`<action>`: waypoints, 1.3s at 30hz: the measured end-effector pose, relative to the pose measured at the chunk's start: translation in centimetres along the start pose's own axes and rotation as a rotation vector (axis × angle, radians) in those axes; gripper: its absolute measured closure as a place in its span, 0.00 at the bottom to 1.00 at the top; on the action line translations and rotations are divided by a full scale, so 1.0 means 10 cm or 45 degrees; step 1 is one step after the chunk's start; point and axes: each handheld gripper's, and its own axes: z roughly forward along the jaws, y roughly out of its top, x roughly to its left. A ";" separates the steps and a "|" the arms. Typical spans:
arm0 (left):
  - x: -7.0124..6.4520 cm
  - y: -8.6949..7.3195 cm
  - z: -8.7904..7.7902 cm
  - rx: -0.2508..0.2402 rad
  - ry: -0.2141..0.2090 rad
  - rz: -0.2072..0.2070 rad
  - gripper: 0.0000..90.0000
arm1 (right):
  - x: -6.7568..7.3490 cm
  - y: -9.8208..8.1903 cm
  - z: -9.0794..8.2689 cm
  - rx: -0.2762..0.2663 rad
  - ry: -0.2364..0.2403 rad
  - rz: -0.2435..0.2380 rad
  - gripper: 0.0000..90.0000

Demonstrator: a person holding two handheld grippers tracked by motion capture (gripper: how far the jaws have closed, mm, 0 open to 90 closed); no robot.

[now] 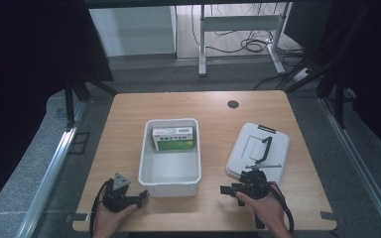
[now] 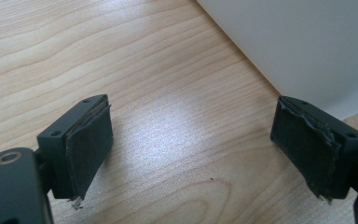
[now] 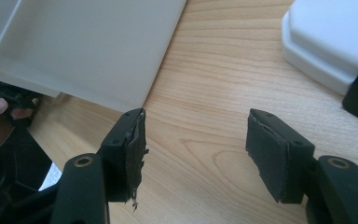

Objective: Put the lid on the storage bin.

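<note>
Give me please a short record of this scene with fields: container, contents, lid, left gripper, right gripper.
container: white plastic bin, open, mid-table
contents: green and white box at the bin's far end
lid: white lid with black handle, flat on the table right of the bin
left gripper: left gripper open, nothing between its jaws, beside the bin's near left corner
right gripper: right gripper open, empty, between bin and lid

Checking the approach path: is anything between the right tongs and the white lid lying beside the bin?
Nothing visible. The right tongs stand open over bare wooden table, and the white lid lies just beyond them, right of the white bin.
</note>
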 end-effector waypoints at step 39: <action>0.00 0.00 0.00 -0.001 0.020 -0.021 0.14 | 0.20 0.39 -0.20 -0.124 -0.007 -0.051 0.44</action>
